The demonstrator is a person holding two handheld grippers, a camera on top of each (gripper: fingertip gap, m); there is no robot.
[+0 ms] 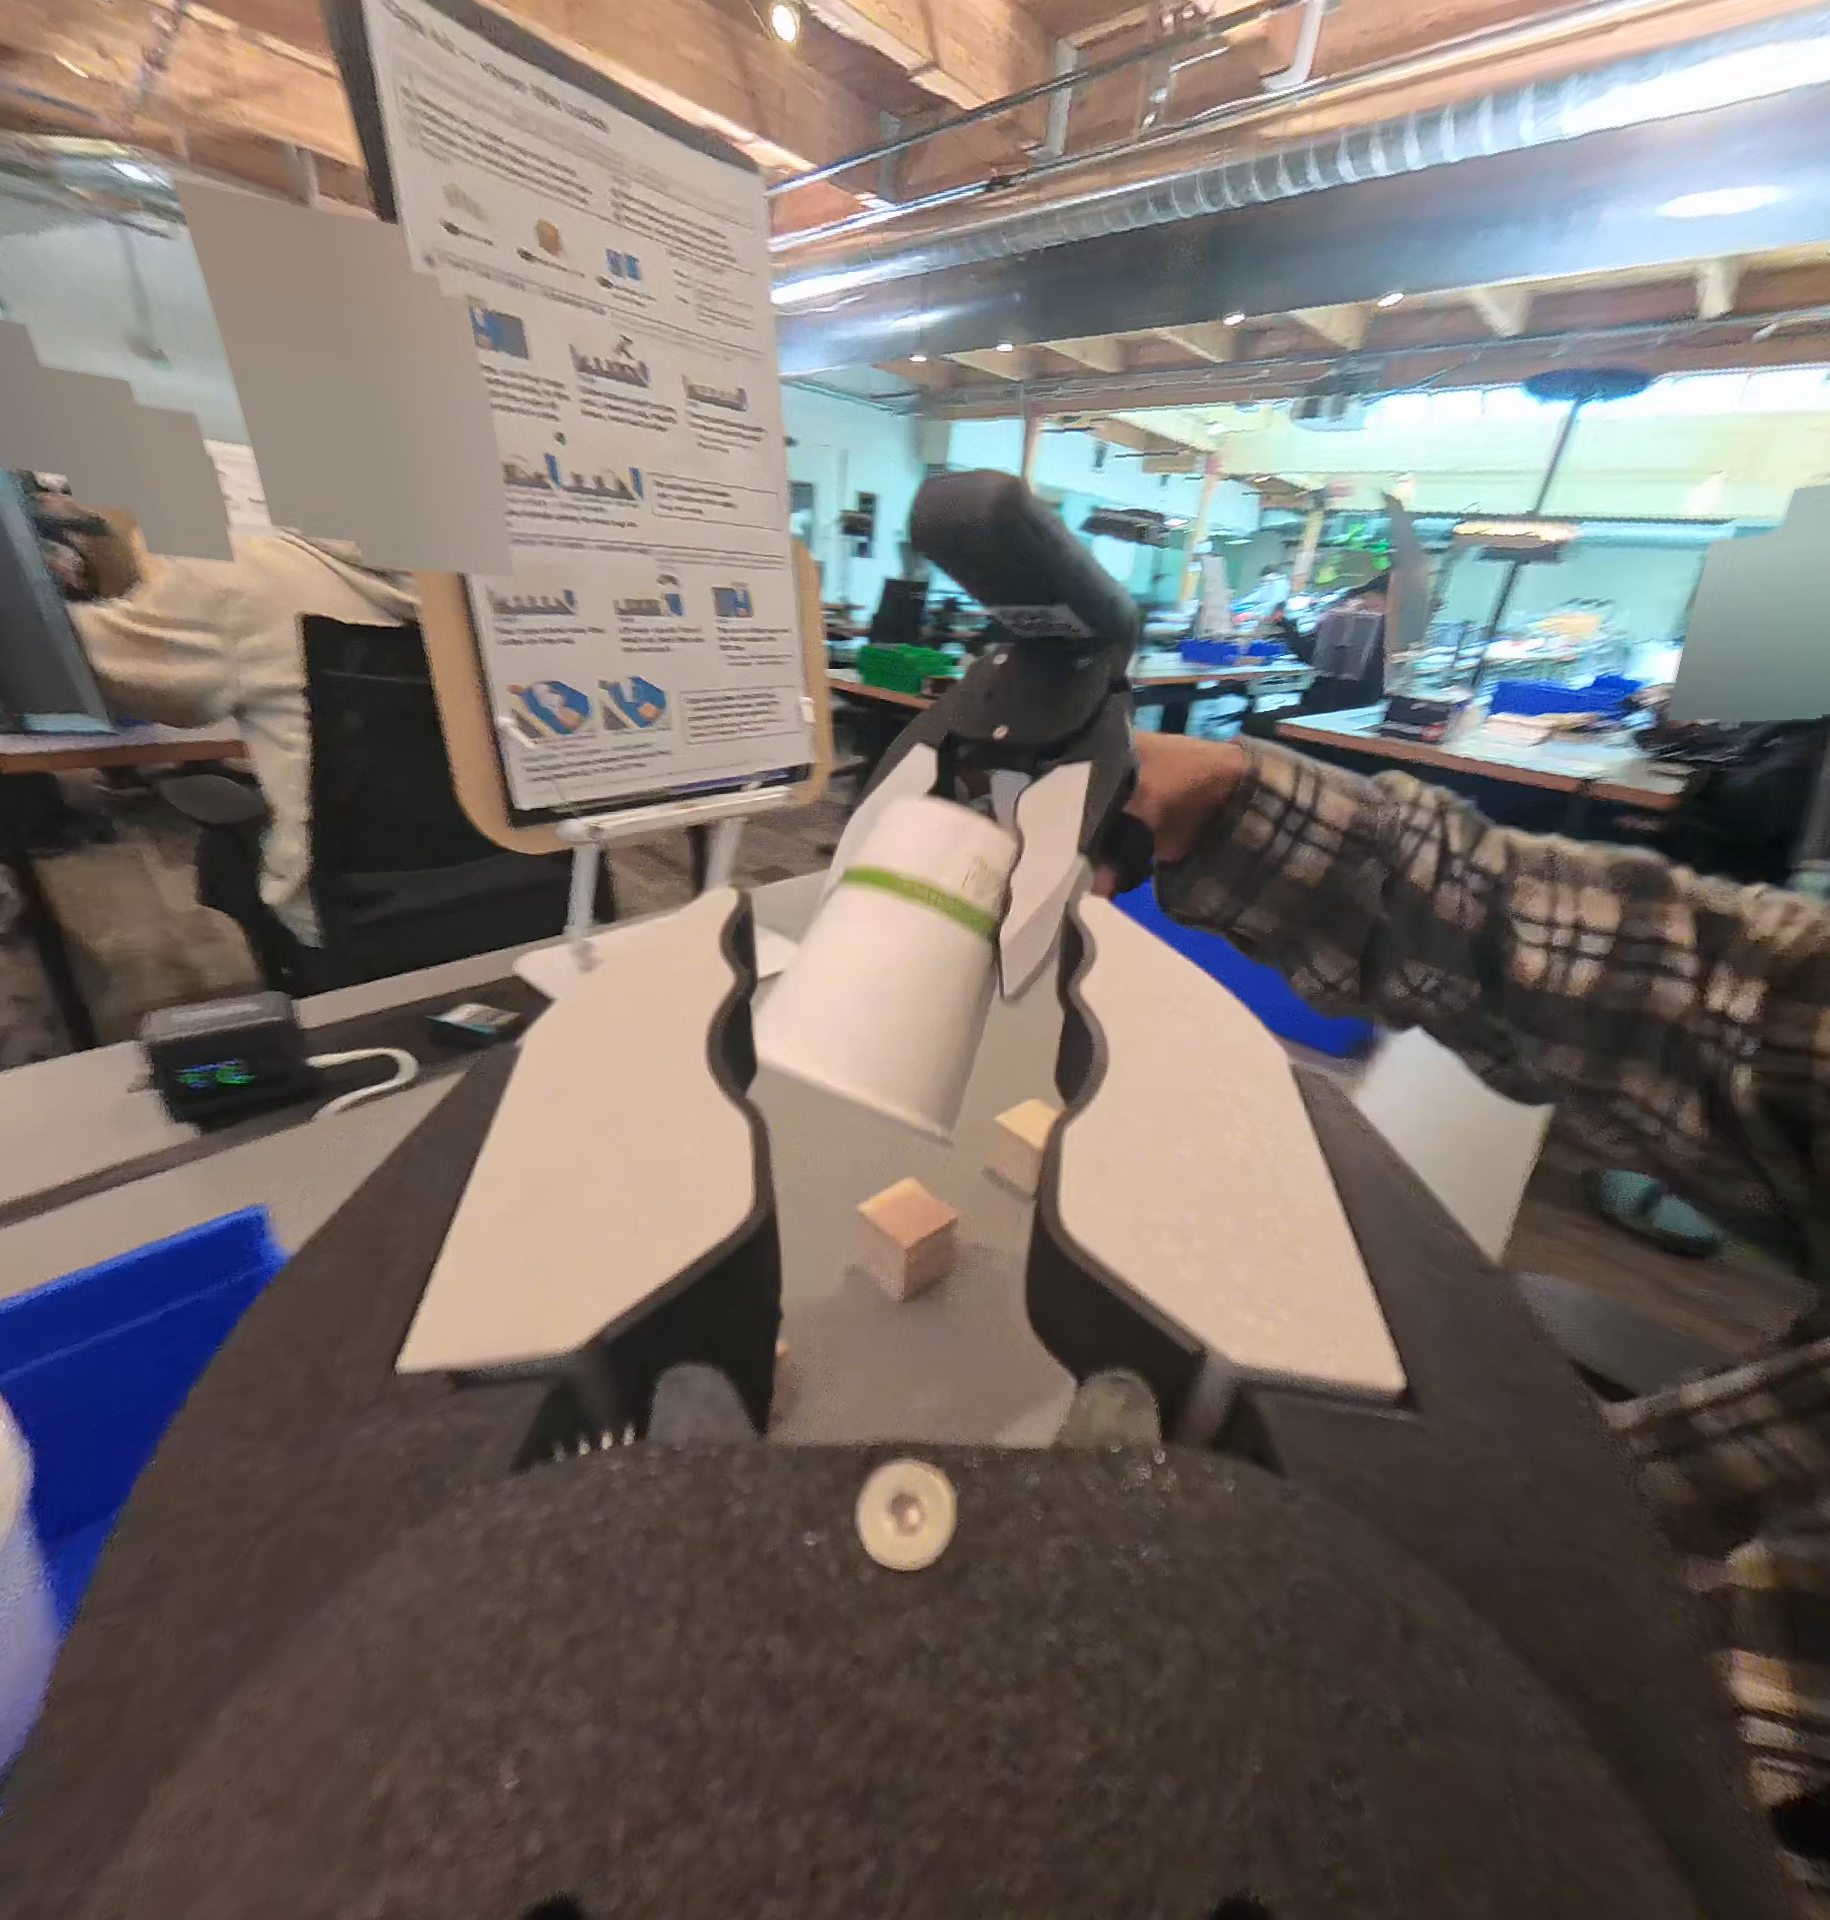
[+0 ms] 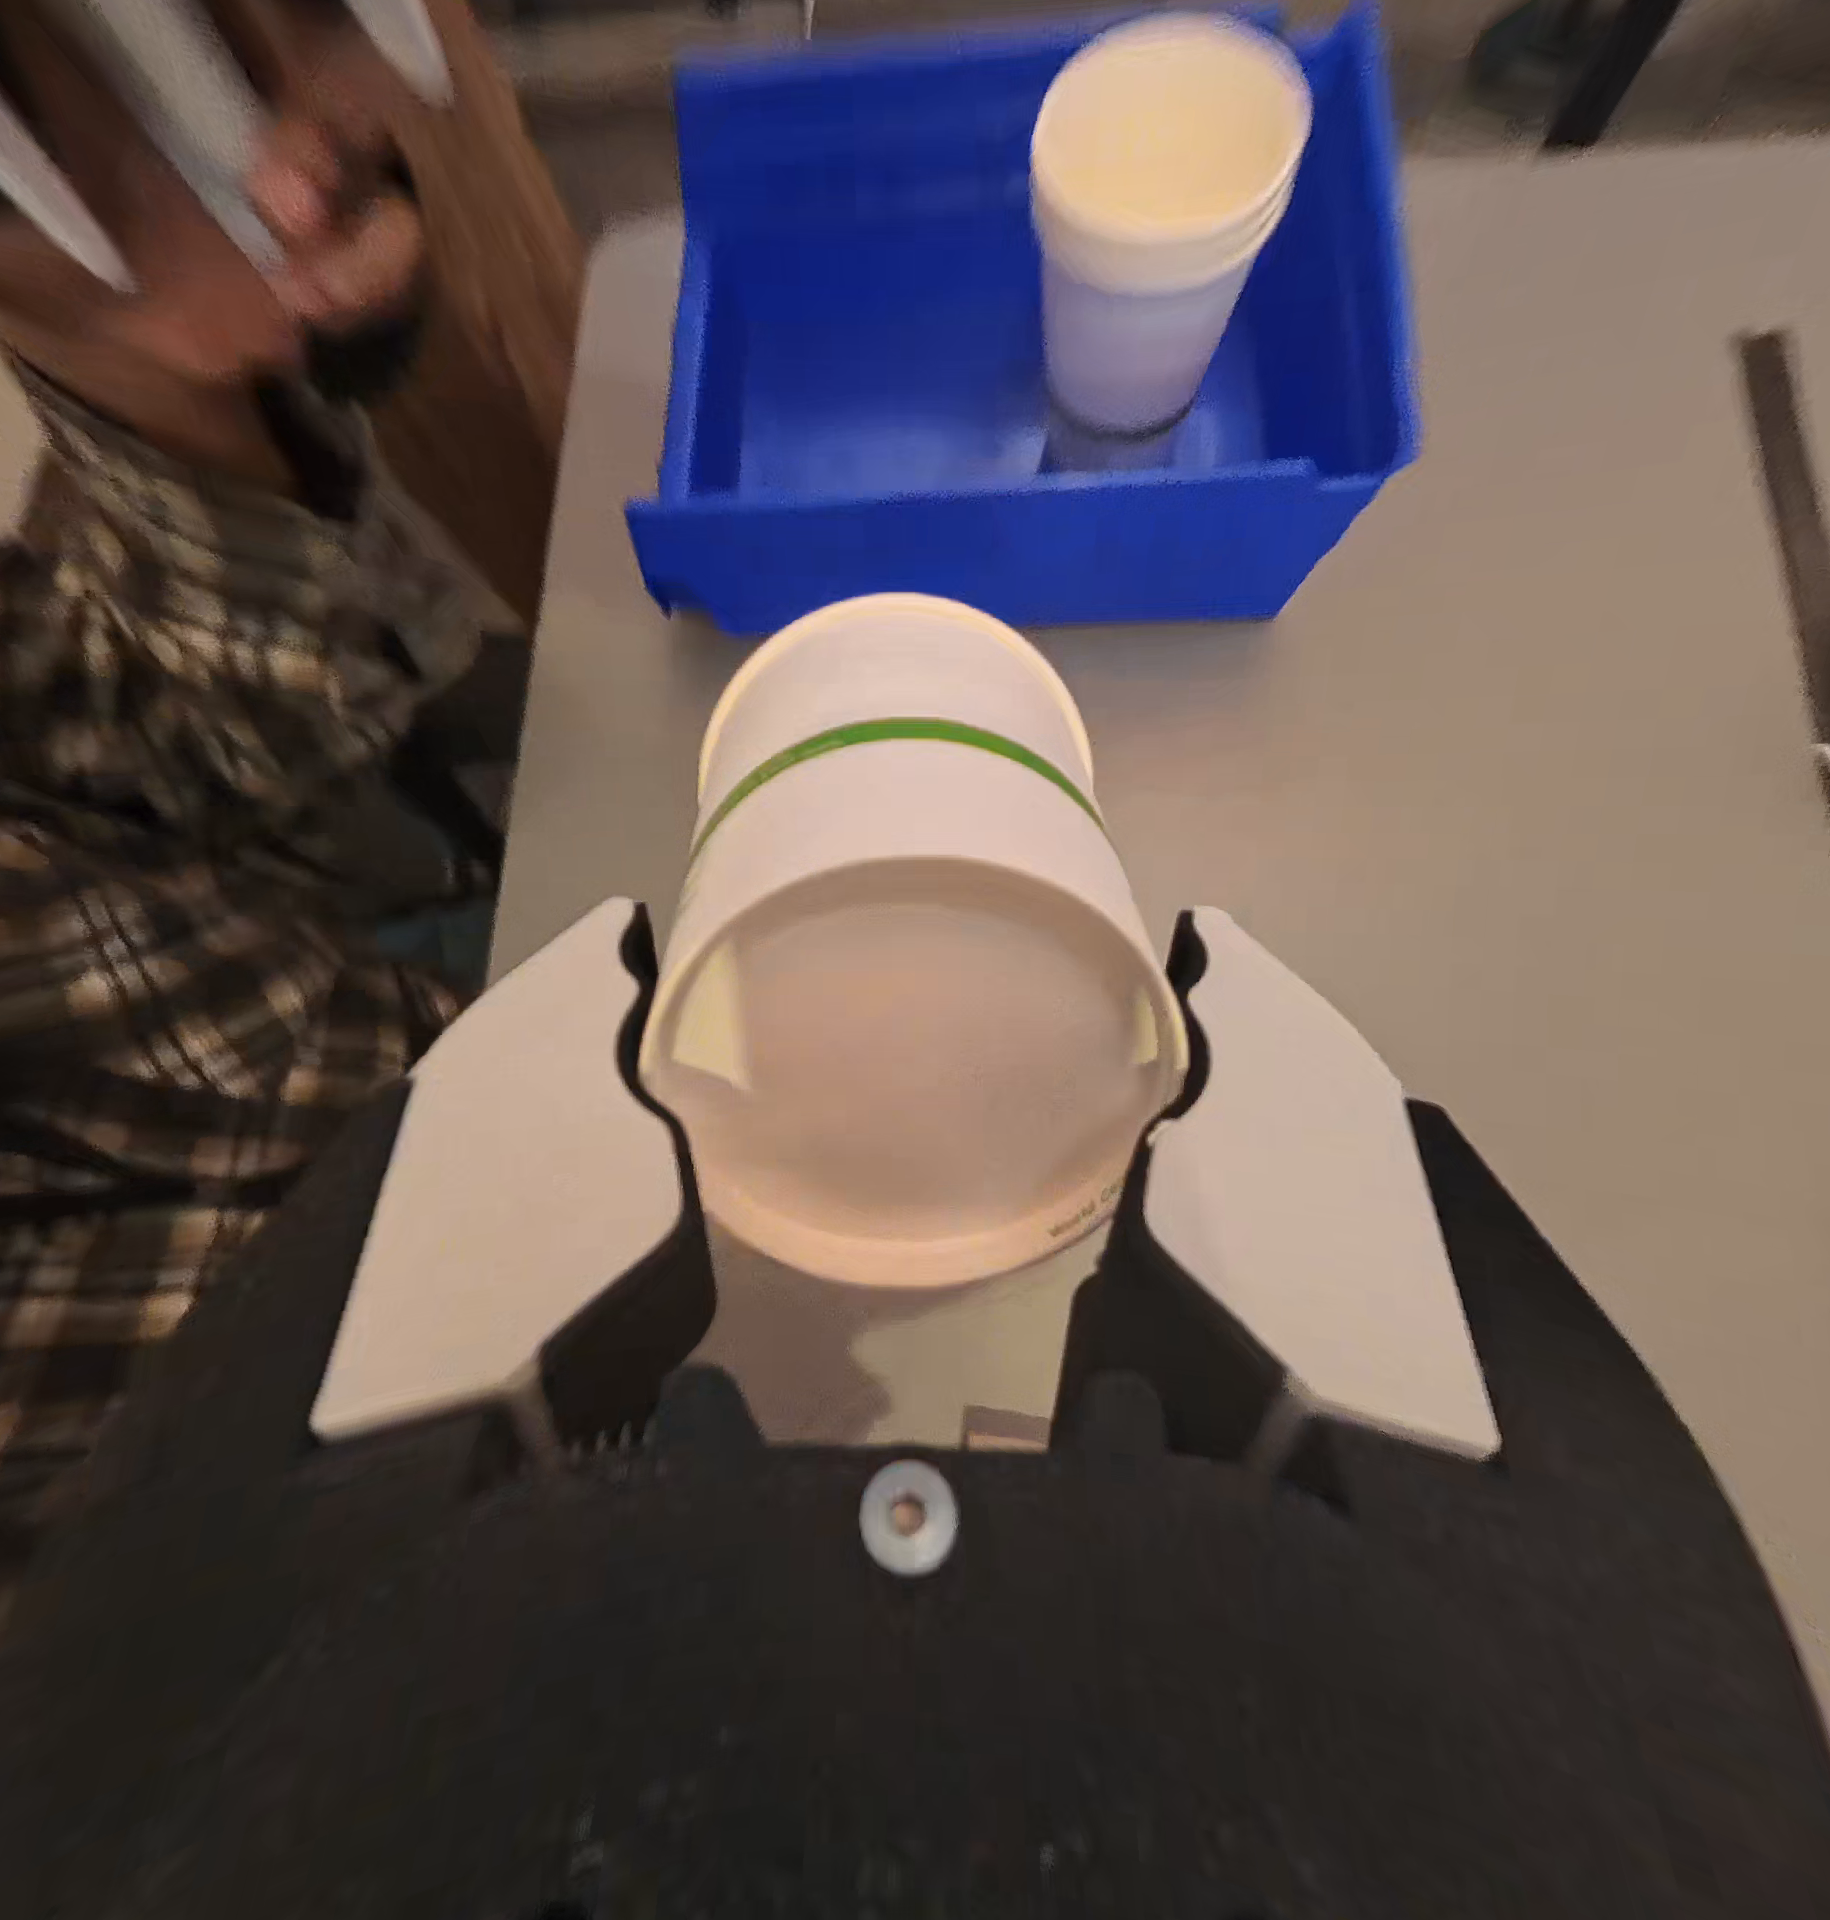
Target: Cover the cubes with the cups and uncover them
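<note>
In your left wrist view, your left gripper (image 1: 906, 1049) is spread apart and empty above two wooden cubes (image 1: 907, 1236) on the grey table (image 1: 890, 1361), while in your right wrist view your right gripper (image 2: 909, 971) clamps an upside-down white cup (image 2: 906, 935) near a blue bin (image 2: 952, 551)

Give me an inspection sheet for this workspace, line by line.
Surface: grey table, mostly bare.
Job's things: upside-down white cup with green band held above the table; two wooden cubes uncovered; stack of white cups in a blue bin.
Clutter: small black device with lit display and a small dark box at the table's far edge.
Tongs: right tongs shut on the cup; left tongs open, empty.
Cables: white cable from the device.
Surroundings: instruction board on a stand, seated person, other benches.
</note>
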